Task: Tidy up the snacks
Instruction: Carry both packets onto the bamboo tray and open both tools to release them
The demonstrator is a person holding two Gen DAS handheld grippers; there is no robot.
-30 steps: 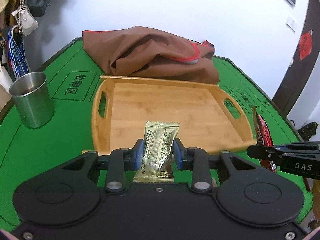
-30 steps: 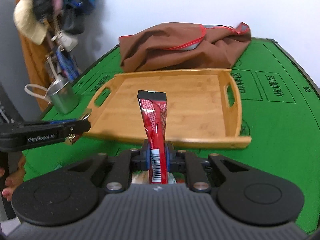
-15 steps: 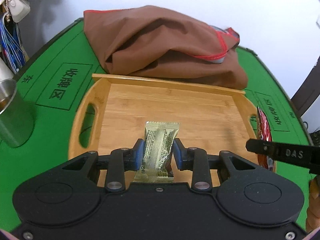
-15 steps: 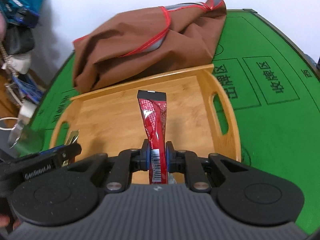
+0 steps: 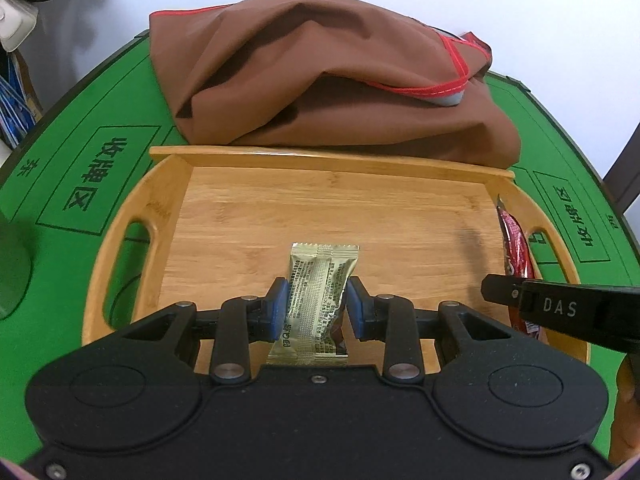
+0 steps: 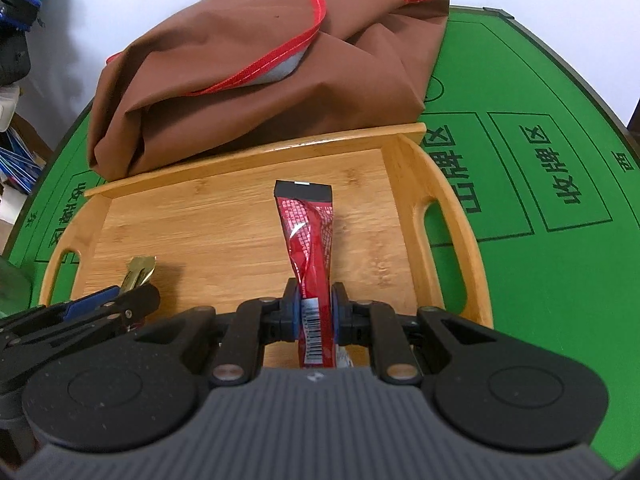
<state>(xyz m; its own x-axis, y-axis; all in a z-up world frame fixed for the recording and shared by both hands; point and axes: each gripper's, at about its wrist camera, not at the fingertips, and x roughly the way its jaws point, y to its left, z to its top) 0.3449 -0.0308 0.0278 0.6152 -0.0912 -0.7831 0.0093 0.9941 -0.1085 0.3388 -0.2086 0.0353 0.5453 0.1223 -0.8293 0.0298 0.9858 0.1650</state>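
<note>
Left wrist: tray (image 5: pixel 120 216) nearer now, steel cup gone.

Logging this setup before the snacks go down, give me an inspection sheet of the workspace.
Surface: green felt table.
Job's things: empty wooden tray; gold snack packet; red snack packet.
Clutter: brown cloth bag behind tray.
Grippers: left hand-held gripper shut on gold packet; right hand-held gripper shut on red packet; both above tray.
Cables: nothing seen.
Surroundings: white wall; items at left, unclear.
</note>
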